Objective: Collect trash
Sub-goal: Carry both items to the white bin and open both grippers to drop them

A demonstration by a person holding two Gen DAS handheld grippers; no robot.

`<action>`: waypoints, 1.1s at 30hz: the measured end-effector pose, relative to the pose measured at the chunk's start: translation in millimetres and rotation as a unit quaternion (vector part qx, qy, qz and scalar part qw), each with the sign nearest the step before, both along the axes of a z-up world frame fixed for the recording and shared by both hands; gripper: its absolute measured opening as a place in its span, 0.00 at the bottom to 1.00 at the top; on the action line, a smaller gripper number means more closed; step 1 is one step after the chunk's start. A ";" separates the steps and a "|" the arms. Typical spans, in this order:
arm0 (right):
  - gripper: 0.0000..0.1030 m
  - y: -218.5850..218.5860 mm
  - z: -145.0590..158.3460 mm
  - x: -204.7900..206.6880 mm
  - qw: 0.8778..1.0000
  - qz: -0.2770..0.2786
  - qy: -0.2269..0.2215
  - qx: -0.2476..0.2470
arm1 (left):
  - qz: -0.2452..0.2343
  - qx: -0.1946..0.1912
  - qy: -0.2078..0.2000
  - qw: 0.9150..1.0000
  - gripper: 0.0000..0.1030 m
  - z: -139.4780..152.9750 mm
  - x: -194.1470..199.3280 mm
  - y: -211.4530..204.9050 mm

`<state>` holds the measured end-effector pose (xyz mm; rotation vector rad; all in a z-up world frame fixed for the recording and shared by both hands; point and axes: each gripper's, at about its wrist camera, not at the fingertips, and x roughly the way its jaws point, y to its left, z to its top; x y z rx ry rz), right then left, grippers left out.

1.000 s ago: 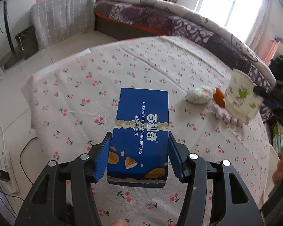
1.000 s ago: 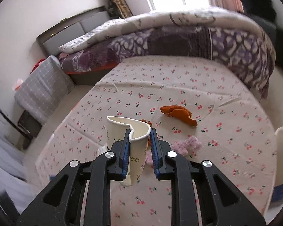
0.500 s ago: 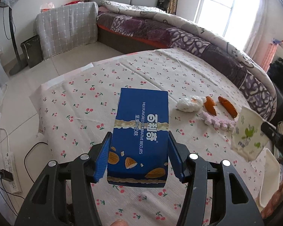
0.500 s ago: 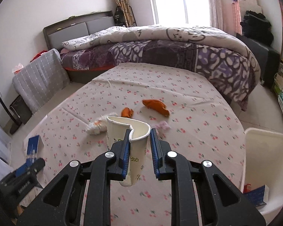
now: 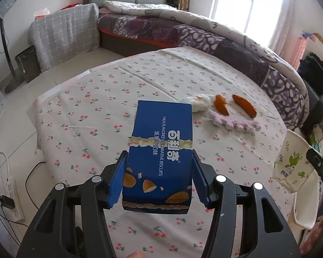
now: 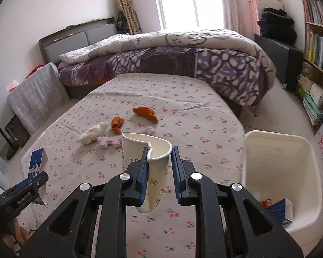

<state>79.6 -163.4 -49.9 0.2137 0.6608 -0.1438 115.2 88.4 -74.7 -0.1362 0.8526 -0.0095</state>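
Note:
My left gripper (image 5: 159, 157) is shut on a blue biscuit box (image 5: 163, 126), held lengthwise above the cherry-print table (image 5: 101, 99). My right gripper (image 6: 159, 150) is shut on the creased rim of a crushed paper cup (image 6: 137, 148) with green leaf print. In the left wrist view that cup (image 5: 292, 165) hangs at the right edge. The right wrist view shows the box (image 6: 35, 161) at the far left. A white bin (image 6: 275, 135) stands just right of the cup, beside the table.
On the table's middle lie two orange peels (image 6: 145, 112), a crumpled white tissue (image 6: 93, 132) and a pink tissue strip (image 6: 109, 139). The bin holds a blue box (image 6: 280, 212) and some peel. A bed (image 6: 183, 58) and a bookshelf (image 6: 318, 49) stand beyond.
The right gripper with the cup has swung right, bringing the white bin into view beside it. The left gripper with the box has drifted a little; both grips are unchanged.

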 end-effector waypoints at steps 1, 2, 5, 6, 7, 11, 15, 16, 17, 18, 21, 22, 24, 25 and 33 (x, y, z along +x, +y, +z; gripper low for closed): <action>0.19 -3.4 1.0 -2.8 1.000 -0.003 -0.002 0.000 | -0.005 0.002 -0.001 1.000 0.54 0.9 -1.4 -4.9; 0.19 -7.9 2.2 -6.7 1.000 -0.008 -0.004 -0.001 | -0.010 0.003 -0.002 1.000 0.54 1.6 -2.8 -9.4; 0.19 -22.0 5.5 -17.4 1.000 -0.022 -0.011 -0.003 | -0.026 0.007 -0.005 1.000 0.54 4.7 -6.8 -24.0; 0.19 -27.0 6.2 -20.8 1.000 -0.027 -0.012 -0.002 | -0.031 0.009 -0.007 0.999 0.54 6.0 -8.2 -29.7; 0.19 -33.8 6.9 -25.4 0.999 -0.034 -0.014 -0.002 | -0.035 0.011 -0.008 0.999 0.54 6.7 -9.2 -33.8; 0.19 -58.1 7.6 -39.8 0.998 -0.063 -0.017 0.000 | -0.056 0.015 -0.013 0.998 0.54 11.5 -16.1 -53.7; 0.19 -84.0 8.2 -56.1 0.995 -0.097 -0.022 0.001 | -0.077 0.019 -0.019 0.997 0.54 16.2 -22.8 -72.8; 0.19 -91.0 8.5 -60.3 0.994 -0.105 -0.024 0.001 | -0.083 0.019 -0.021 0.996 0.54 17.6 -24.7 -77.9; 0.19 -98.0 8.9 -64.8 0.993 -0.115 -0.026 0.000 | -0.088 0.019 -0.022 0.996 0.54 19.1 -26.3 -82.8; 0.19 -103.2 8.9 -68.3 0.992 -0.122 -0.027 -0.001 | -0.095 0.021 -0.024 0.995 0.54 20.5 -28.6 -88.8; 0.19 -120.4 8.5 -78.2 0.989 -0.146 -0.028 -0.006 | -0.112 0.026 -0.030 0.993 0.54 23.6 -33.9 -105.1; 0.20 -125.8 8.0 -81.1 0.988 -0.152 -0.028 -0.007 | -0.117 0.027 -0.031 0.992 0.54 24.5 -35.1 -109.6; 0.21 -134.0 7.0 -85.9 0.986 -0.163 -0.027 -0.009 | -0.132 0.027 -0.033 0.990 0.54 27.0 -38.5 -122.7; 0.21 -137.3 6.7 -87.4 0.985 -0.168 -0.026 -0.010 | -0.138 0.027 -0.034 0.990 0.54 28.0 -39.5 -127.1; 0.32 -165.7 2.9 -100.2 0.980 -0.201 -0.018 -0.001 | -0.193 0.032 -0.048 0.980 0.54 39.0 -49.9 -177.4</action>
